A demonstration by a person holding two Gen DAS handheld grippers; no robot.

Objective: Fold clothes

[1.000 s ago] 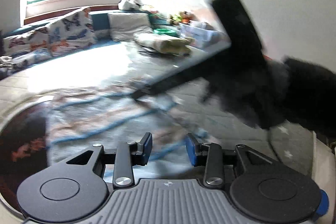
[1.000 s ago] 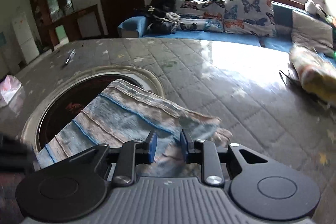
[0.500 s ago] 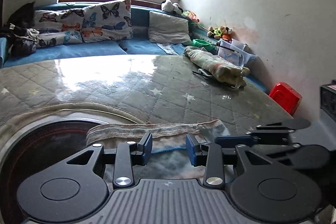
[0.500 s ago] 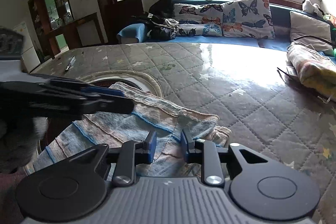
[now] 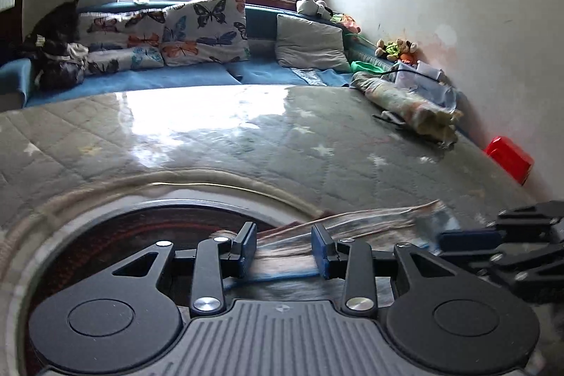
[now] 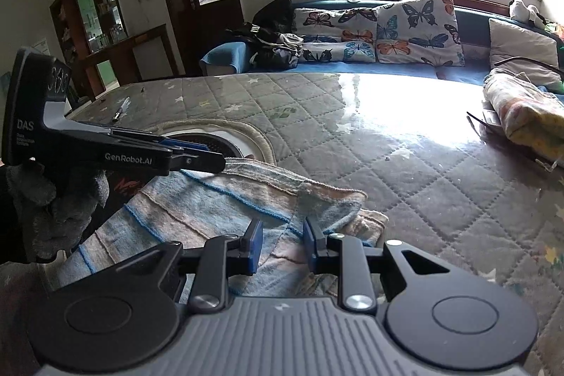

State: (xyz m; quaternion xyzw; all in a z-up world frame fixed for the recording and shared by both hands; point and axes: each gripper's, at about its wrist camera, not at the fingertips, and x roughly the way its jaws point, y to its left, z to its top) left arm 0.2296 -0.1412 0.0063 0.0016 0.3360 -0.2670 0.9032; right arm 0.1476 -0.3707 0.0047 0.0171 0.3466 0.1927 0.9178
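Observation:
A blue and beige striped towel (image 6: 197,207) lies spread on the grey quilted mattress (image 6: 387,164), partly over a round dark disc (image 5: 116,235). Its right corner is folded over (image 6: 338,199). My right gripper (image 6: 282,245) hangs low over that corner, pads apart, with a crease of the towel showing in the gap below them. My left gripper (image 5: 283,251) sits at the towel's far left edge (image 5: 352,221), pads apart, the blurred edge showing between them. A grey-gloved hand (image 6: 53,199) holds the left gripper (image 6: 197,159). The right gripper (image 5: 469,238) shows at the left view's right side.
A rolled blanket (image 5: 409,104) lies at the mattress's right side near the wall, with a red stool (image 5: 509,159) beyond the edge. Butterfly pillows (image 6: 380,30) line the blue bench under the window. A pen (image 6: 118,113) lies at the far left of the mattress.
The left gripper swung round and moved in to the towel's left edge, coming into the right wrist view from the left. The right gripper and the towel kept still.

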